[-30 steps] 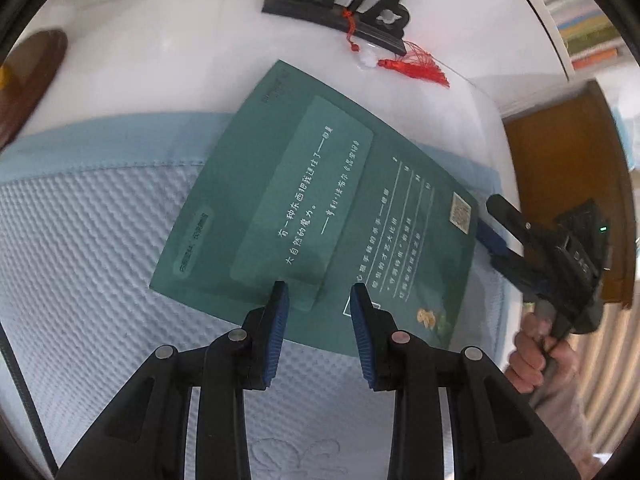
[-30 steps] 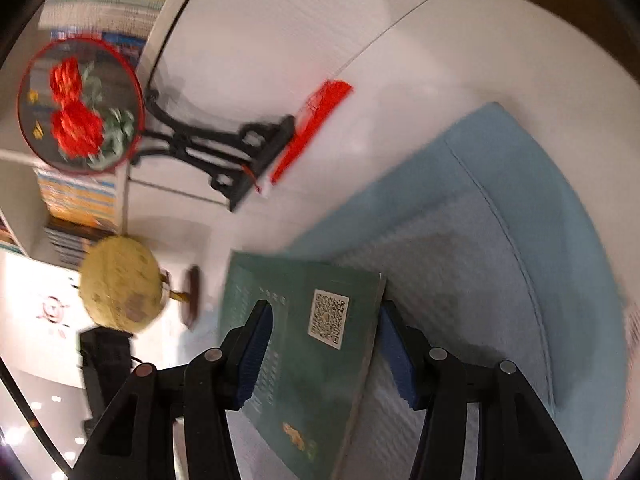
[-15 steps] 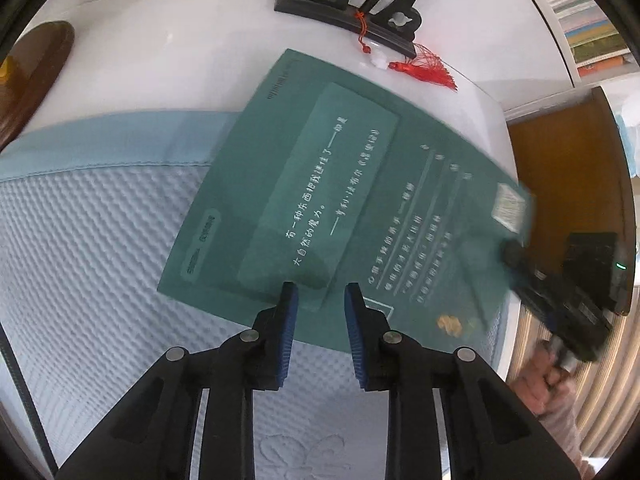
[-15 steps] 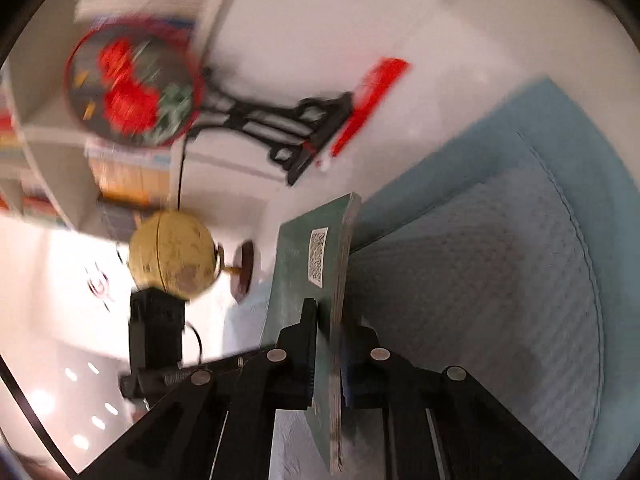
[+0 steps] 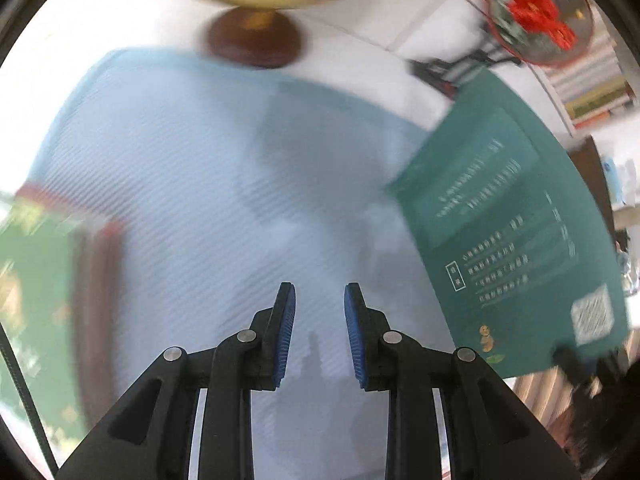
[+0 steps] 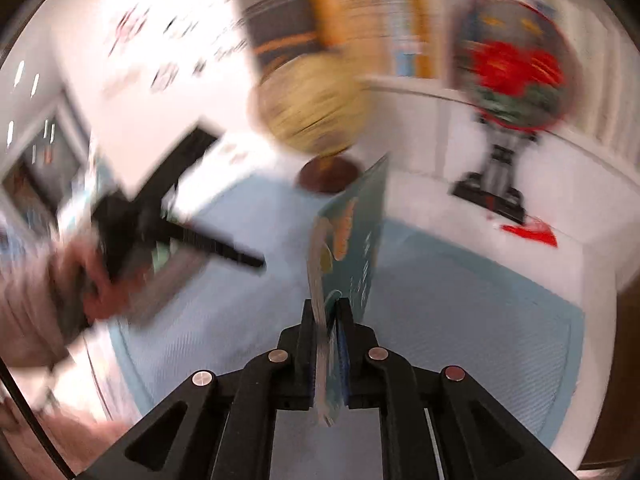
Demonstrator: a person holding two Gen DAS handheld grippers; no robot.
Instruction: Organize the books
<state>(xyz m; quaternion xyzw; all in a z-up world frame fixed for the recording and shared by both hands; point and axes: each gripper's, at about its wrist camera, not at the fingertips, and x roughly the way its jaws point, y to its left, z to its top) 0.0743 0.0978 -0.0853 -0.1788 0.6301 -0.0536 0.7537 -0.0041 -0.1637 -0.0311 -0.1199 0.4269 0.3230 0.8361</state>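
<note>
Right tool clamped on lower edge of green book, book raised off blue mat, standing on edge in right wrist view. Left tool empty, pads a little apart, nothing between, above bare mat. Second book at mat's left edge, blurred. Globe on brown base at mat's far edge; round fan on stand on white desk beyond. Shelf behind holding rows of books. Mat middle open.

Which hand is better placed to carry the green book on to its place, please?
Right: the right gripper is shut on the green book, lifted clear of the blue mat. The left gripper has nothing between its jaws.
</note>
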